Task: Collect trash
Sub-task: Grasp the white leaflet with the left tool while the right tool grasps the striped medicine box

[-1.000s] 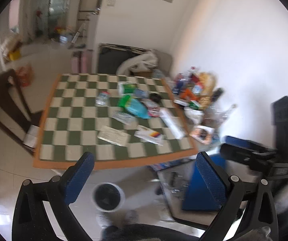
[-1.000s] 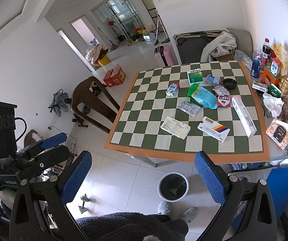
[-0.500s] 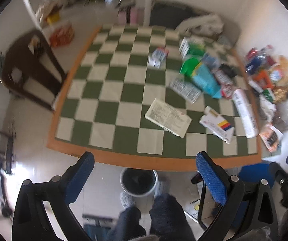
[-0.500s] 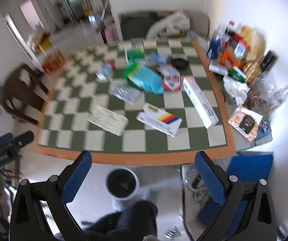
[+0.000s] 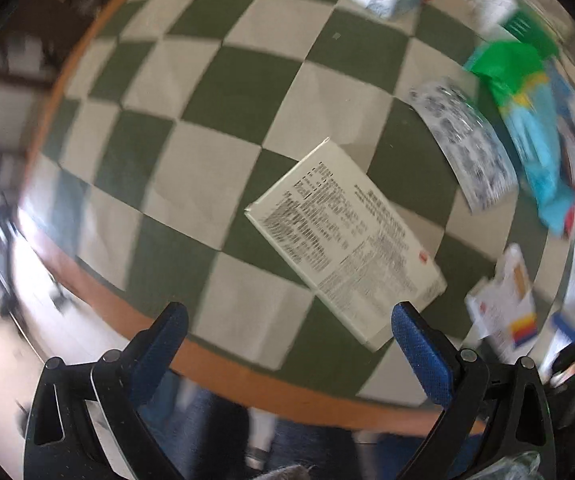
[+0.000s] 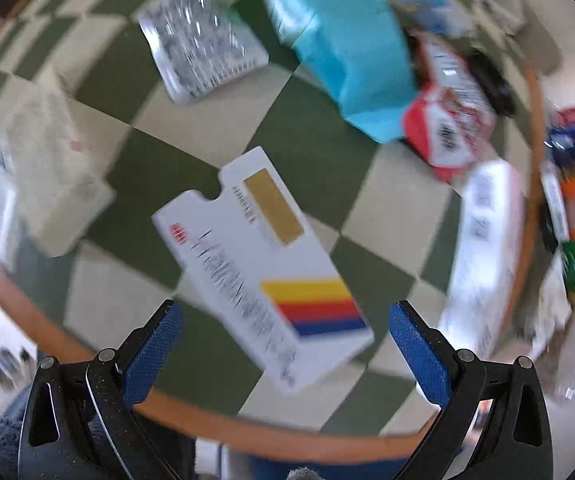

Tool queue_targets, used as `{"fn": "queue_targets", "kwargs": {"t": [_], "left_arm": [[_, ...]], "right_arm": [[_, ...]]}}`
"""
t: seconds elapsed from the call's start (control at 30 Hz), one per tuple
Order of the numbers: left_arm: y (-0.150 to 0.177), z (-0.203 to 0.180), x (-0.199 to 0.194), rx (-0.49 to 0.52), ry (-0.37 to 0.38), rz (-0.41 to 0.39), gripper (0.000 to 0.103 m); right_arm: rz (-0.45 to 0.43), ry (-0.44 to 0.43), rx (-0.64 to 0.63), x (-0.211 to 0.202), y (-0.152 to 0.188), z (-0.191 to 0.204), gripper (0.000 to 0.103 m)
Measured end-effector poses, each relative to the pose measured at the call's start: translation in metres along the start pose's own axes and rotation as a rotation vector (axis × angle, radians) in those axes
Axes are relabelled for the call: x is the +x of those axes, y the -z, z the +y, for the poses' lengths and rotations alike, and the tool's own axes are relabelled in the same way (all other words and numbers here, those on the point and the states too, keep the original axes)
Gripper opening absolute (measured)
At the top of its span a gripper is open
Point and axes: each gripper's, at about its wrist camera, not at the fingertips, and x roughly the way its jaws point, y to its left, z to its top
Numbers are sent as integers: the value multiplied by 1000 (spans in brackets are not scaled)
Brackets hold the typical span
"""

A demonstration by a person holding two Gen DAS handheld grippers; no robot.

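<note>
Both are wide open and carrying nothing right now. The left hand-held gripper (image 5: 287, 344) hangs over the near edge of the checkered tabletop (image 5: 223, 80), with a flat white box covered in small print (image 5: 343, 248) lying just ahead, its near corner close to the right finger. The right hand-held gripper (image 6: 283, 336) is lined up over a white box with yellow, red and blue stripes (image 6: 263, 264), which sits between its spread fingers but isn't being touched as far as I can tell.

So I'd say this is the reach-in step, nothing collected yet. Next move probably needs each one to drop down and catch a box by an edge, since both lie flat. Farther out there's a blister pack (image 6: 199, 44), a blue-green bag (image 6: 343, 44) and a red-and-white packet (image 6: 447, 128), all blurry.
</note>
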Motion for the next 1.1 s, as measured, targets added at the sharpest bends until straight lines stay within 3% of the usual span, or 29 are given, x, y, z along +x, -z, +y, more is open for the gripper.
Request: {"fn": "queue_targets", "kwargs": {"t": [0.13,0.27,0.33,0.4,0.47,0.53,0.6,0.67,0.73,0.8,0.93,1.1], "left_arm": [[-21,11,13,-178,93,69,103],[-42,16,30,-323,181,132,102],[-50,12,32,-323,168,127,82],[-56,0,25,-223,127,80,78],[-57,-29,11,39,30,-28,78],[-45,-67,7,382,-94,-98,79],[-37,-78,13,507,-172,-86,80],[-43,-70,12,453,-138,-77,81],[-50,-45,19,323,-62,-33,80],[-55,-36,19,266,-17,-28,72],[-49,-27,21,311,-48,-81,70],[-40,-25,14,338,-65,-99,70]], "right_arm": [[42,-102,88,26,-7,-17,93],[32,-208,348,33,-1,-52,91],[43,-289,454,37,4,-66,91],[65,-333,450,42,4,-69,91],[71,-324,383,46,6,-65,92],[62,-290,340,46,9,-61,93],[74,-282,327,57,12,-55,93],[58,-276,342,63,17,-49,97],[42,-250,372,70,22,-45,95],[22,-206,422,72,30,-46,86],[8,-243,467,72,39,-50,85],[37,-203,361,82,43,-41,90]]}}
